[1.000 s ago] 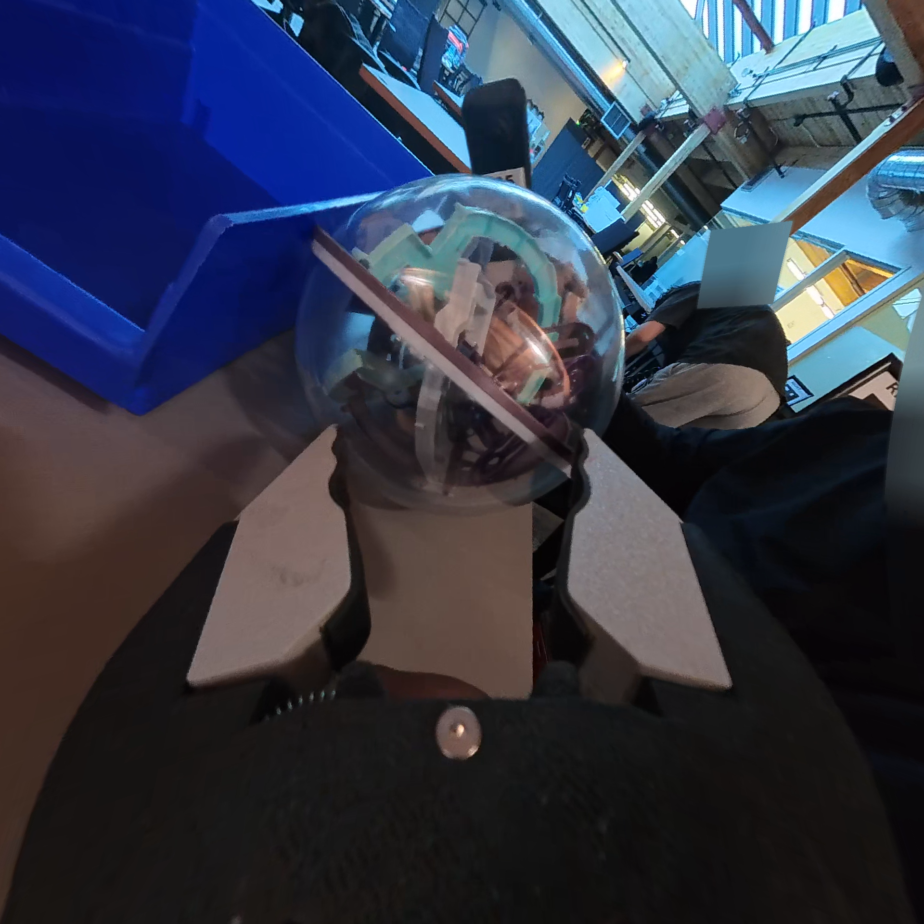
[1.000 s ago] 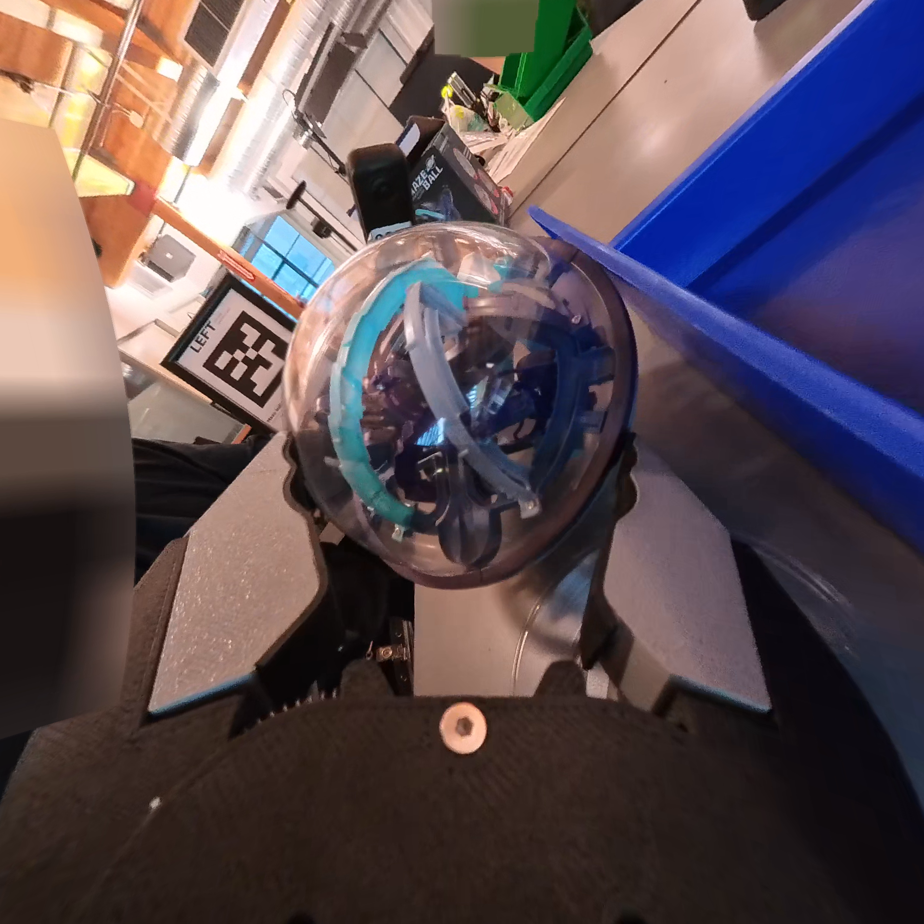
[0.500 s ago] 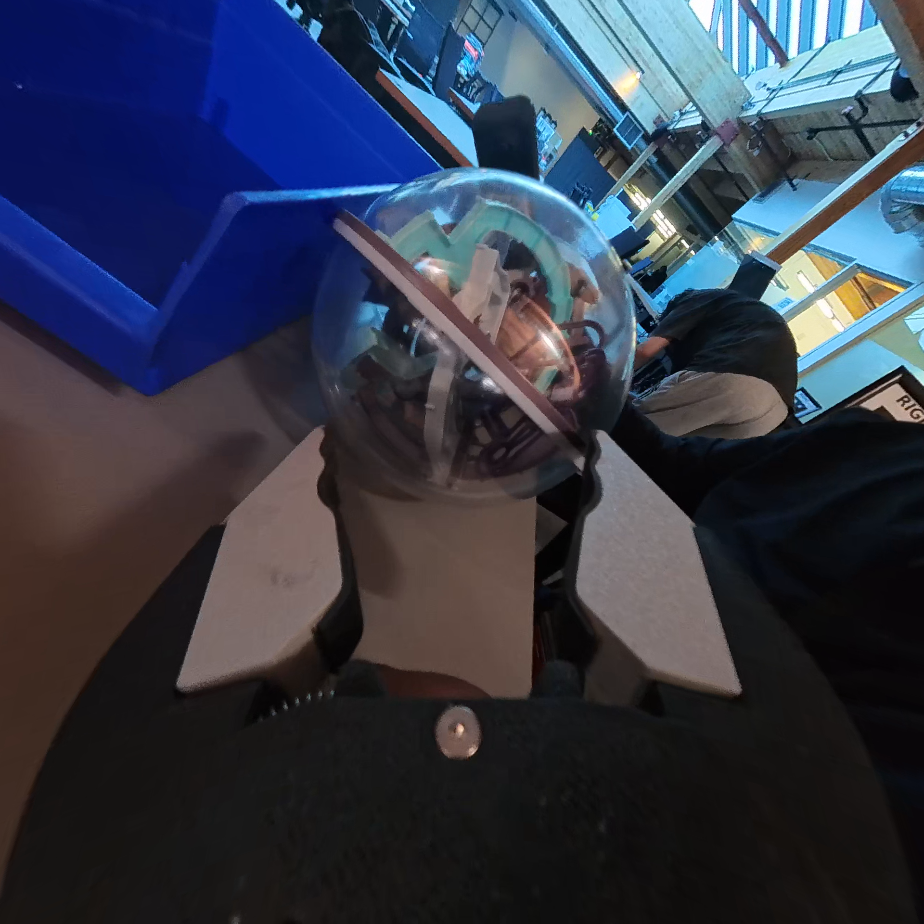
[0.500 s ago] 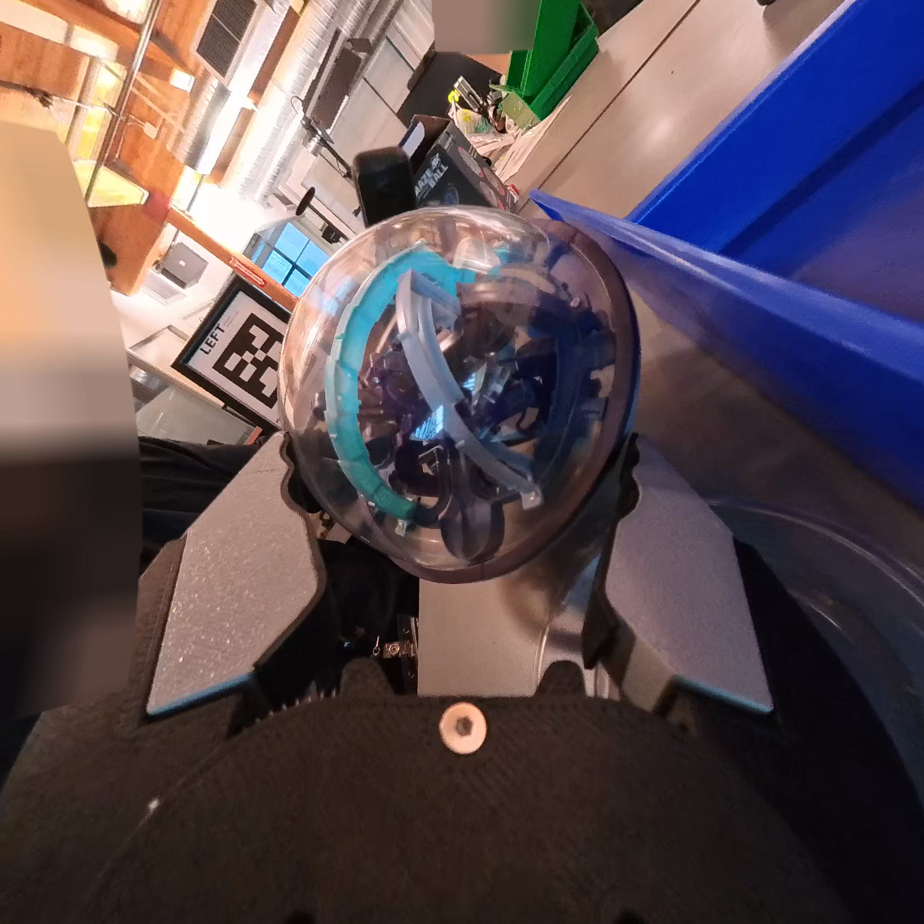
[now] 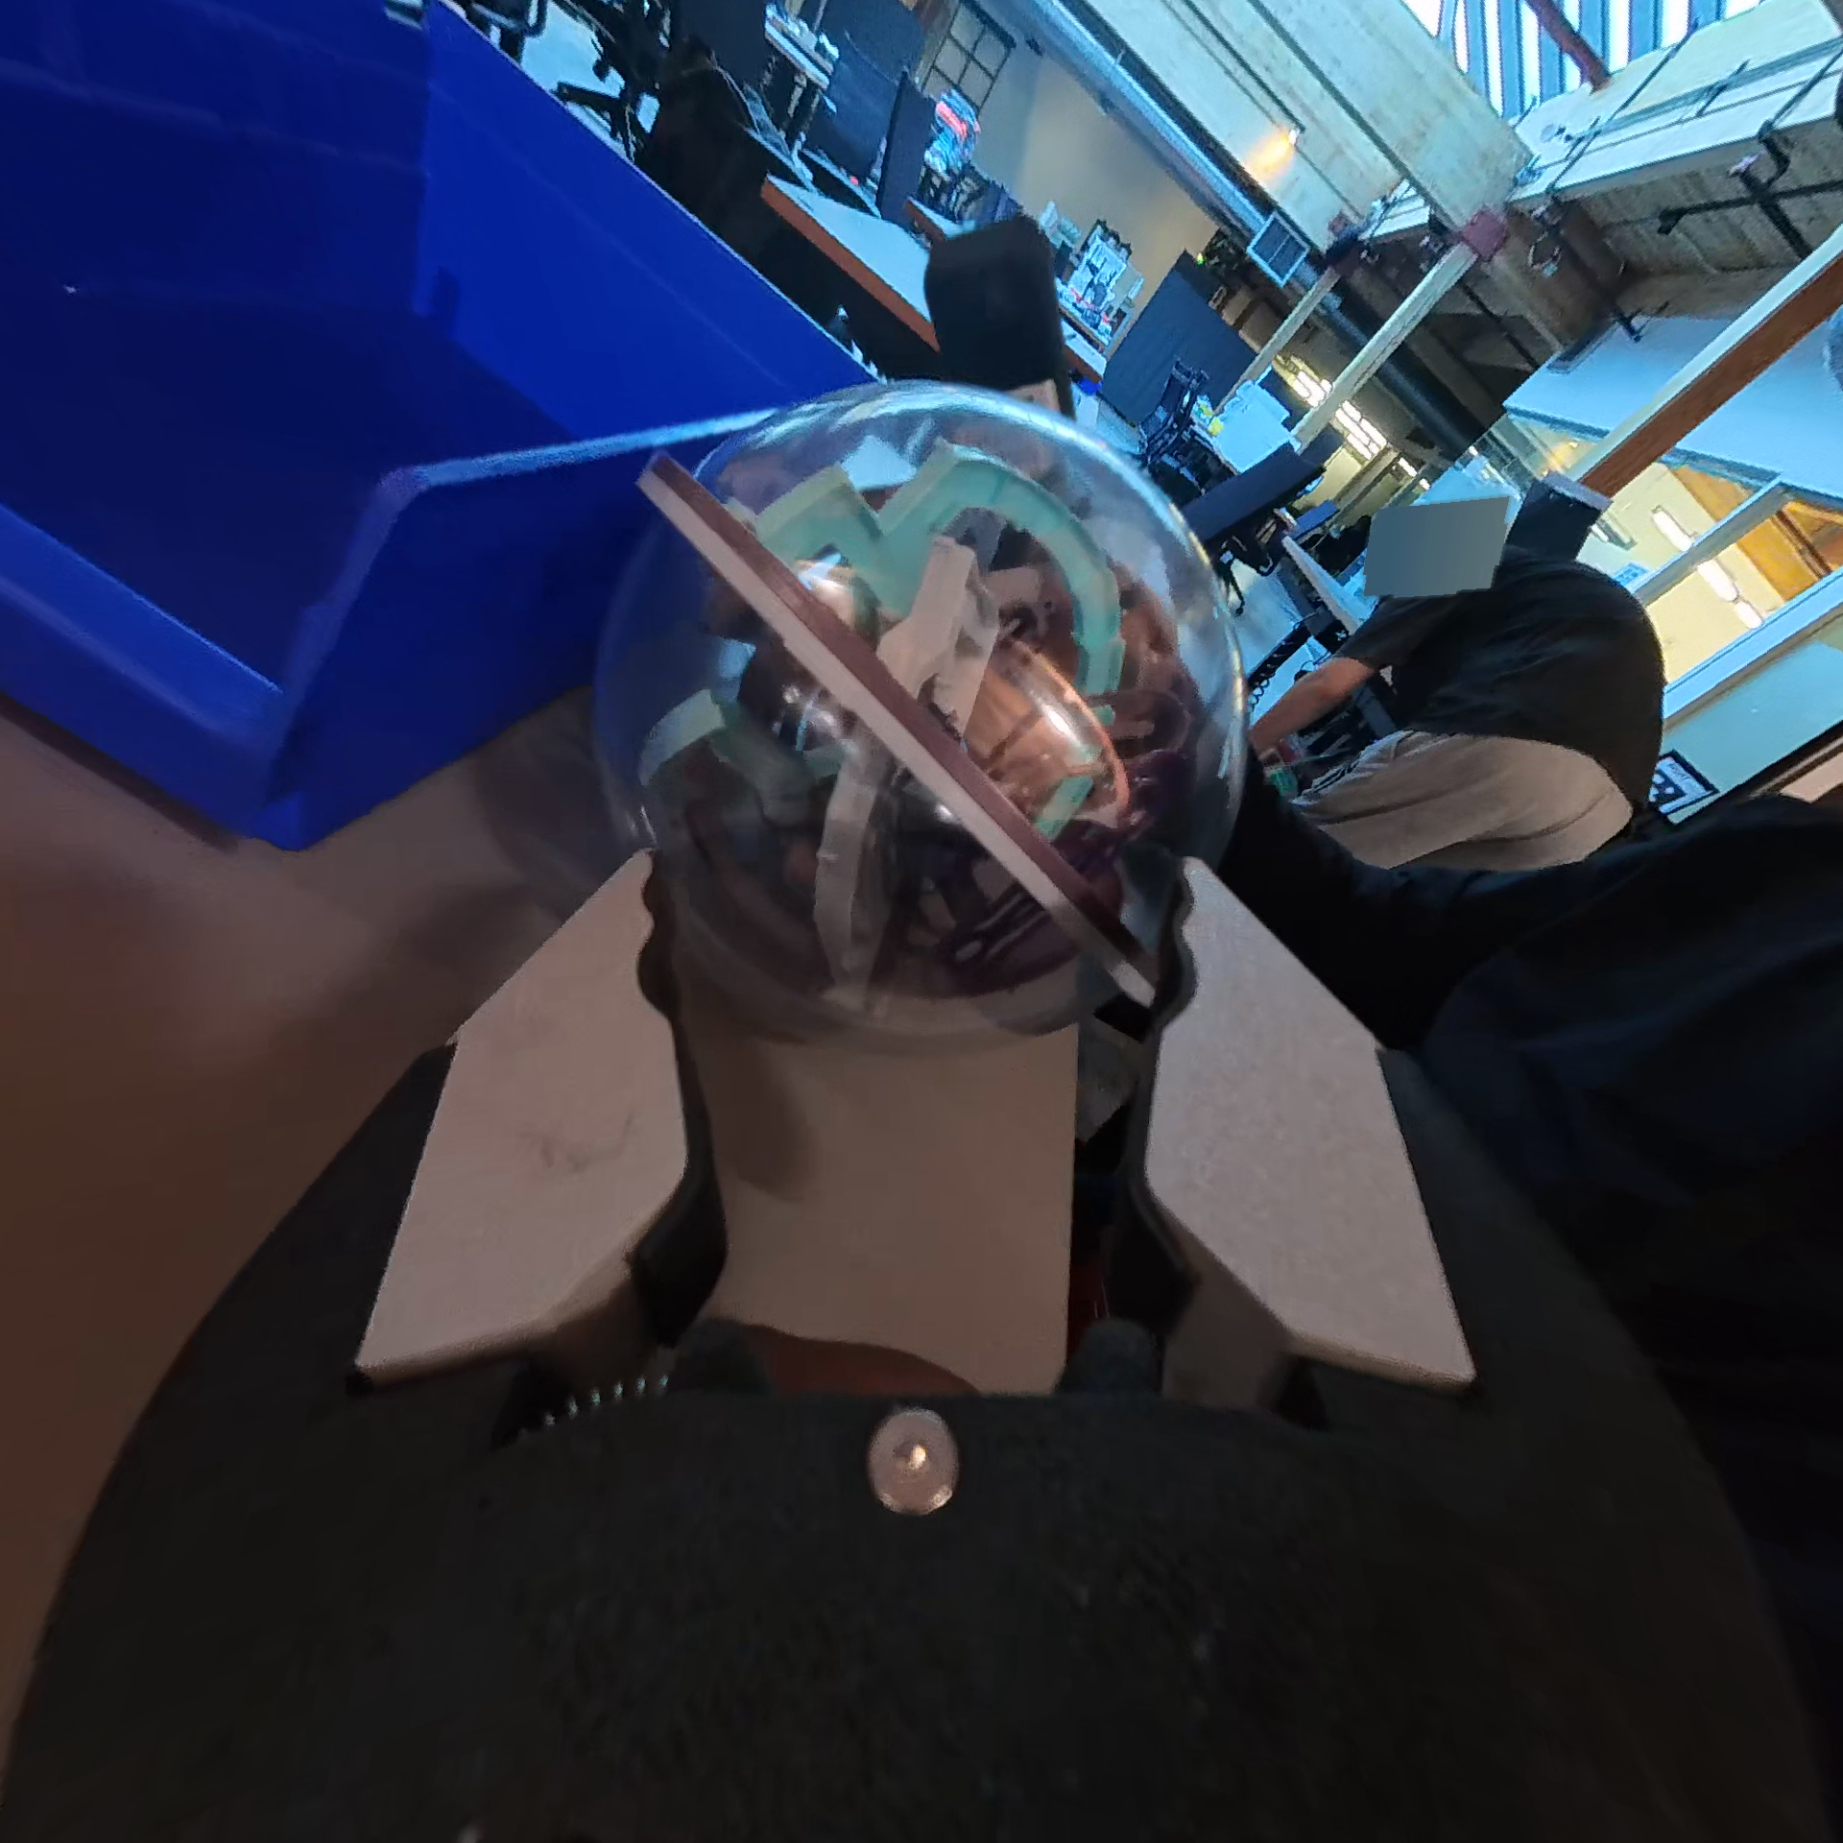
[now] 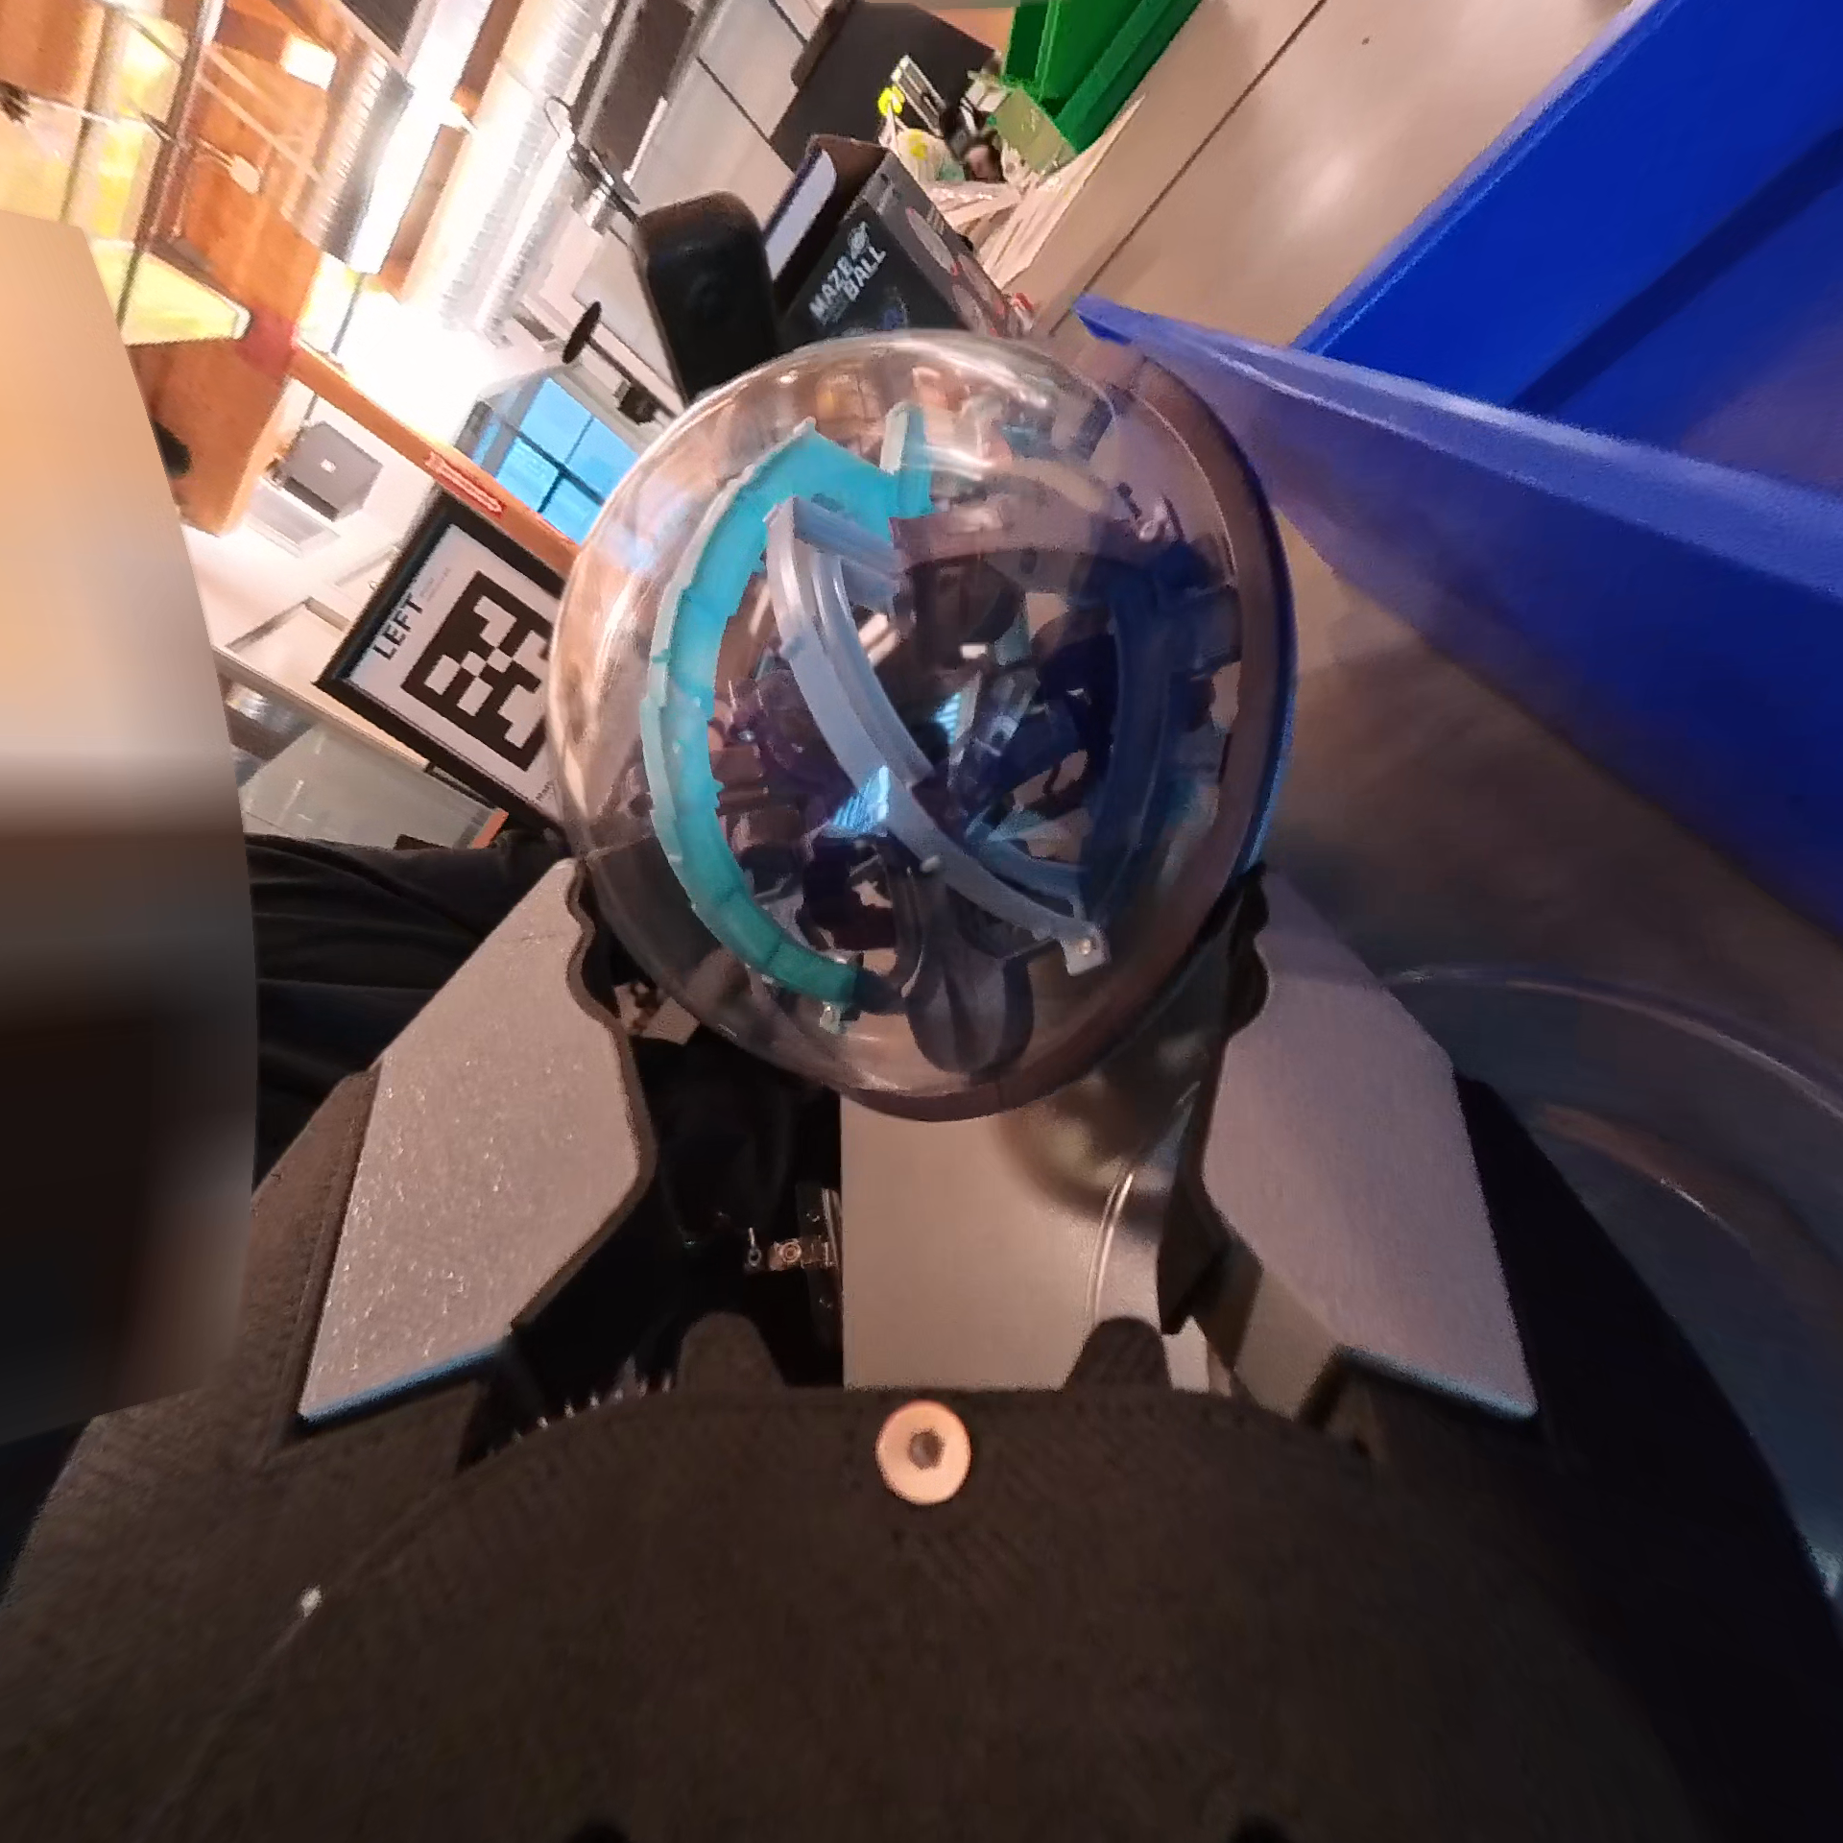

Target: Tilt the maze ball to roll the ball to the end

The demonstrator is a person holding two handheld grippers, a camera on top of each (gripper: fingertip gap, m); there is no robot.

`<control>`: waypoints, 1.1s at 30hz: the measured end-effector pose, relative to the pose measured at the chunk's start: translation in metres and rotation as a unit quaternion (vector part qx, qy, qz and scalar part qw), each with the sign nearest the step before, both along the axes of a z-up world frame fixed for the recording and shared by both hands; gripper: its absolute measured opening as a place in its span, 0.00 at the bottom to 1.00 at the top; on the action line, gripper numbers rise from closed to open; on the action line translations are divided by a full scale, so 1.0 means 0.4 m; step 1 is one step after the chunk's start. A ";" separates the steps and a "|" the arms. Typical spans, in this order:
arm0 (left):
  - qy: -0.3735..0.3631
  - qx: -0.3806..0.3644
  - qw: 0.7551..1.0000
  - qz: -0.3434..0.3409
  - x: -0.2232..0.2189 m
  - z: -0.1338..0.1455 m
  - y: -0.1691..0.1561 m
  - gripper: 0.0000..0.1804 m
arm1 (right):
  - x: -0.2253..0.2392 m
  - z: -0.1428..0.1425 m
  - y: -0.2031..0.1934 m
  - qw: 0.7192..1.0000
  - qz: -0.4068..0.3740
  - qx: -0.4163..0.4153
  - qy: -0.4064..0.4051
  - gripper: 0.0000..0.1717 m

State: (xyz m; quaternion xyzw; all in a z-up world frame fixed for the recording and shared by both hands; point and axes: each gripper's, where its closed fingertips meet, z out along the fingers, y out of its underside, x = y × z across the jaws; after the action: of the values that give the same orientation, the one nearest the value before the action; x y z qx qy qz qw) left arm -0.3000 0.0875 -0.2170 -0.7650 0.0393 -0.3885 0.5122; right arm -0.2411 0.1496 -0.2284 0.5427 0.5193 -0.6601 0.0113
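The maze ball [image 5: 918, 718] is a clear sphere with teal, white and dark tracks inside and a dark dividing disc that runs slantwise. It is held up off the table between both grippers. My left gripper [image 5: 913, 927] is shut on its lower part, with both pads against the shell. In the right wrist view the maze ball [image 6: 918, 728] sits the same way in my right gripper [image 6: 918, 898], pads pressed on both sides. I cannot make out the small ball inside. The other gripper's black camera shows behind the sphere in each view [image 5: 997, 299] [image 6: 708, 289].
A large blue bin [image 5: 249, 449] stands on the table close to the ball, also in the right wrist view [image 6: 1596, 449]. A clear round dish [image 6: 1646, 1097] lies below at the right. A dark box [image 6: 878, 269] and a green bin [image 6: 1087, 60] stand farther back. A seated person [image 5: 1476, 718] is behind.
Both grippers have tilted and shifted slightly with the maze ball still held between them. The background has slid a little in both views. The grasp has not changed.
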 end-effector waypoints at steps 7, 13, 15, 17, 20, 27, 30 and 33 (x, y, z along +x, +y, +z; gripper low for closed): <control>-0.011 0.011 1.000 0.013 -0.020 0.024 0.016 0.49 | -0.001 0.003 0.012 0.999 -0.011 0.038 -0.007 0.70; -0.018 0.018 0.999 0.019 -0.027 0.038 0.022 0.45 | 0.000 0.007 0.017 0.999 -0.020 0.046 -0.005 0.70; -0.018 0.018 1.000 0.018 -0.025 0.039 0.023 0.45 | -0.001 0.010 0.025 0.998 -0.028 0.052 -0.003 0.71; -0.015 0.016 1.000 0.016 -0.022 0.039 0.026 0.46 | -0.005 0.017 0.036 0.998 -0.040 0.056 -0.001 0.71; -0.009 0.017 1.000 0.014 -0.019 0.043 0.030 0.46 | -0.009 0.026 0.045 0.997 -0.047 0.065 0.001 0.72; 0.005 0.018 1.000 0.010 -0.010 0.053 0.043 0.45 | -0.014 0.068 0.068 0.985 -0.094 0.144 0.021 0.70; 0.009 0.019 1.000 0.007 -0.004 0.058 0.052 0.45 | -0.015 0.082 0.060 0.977 -0.102 0.184 0.031 0.70; 0.013 0.018 1.000 0.004 0.001 0.064 0.062 0.45 | -0.017 0.088 0.051 0.973 -0.100 0.204 0.031 0.71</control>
State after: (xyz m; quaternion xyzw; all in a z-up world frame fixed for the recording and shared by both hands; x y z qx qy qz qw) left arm -0.2997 0.1123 -0.1913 -0.7607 0.0500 -0.3760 0.5267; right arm -0.2481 0.1701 -0.1931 0.5618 0.5860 -0.5548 -0.1821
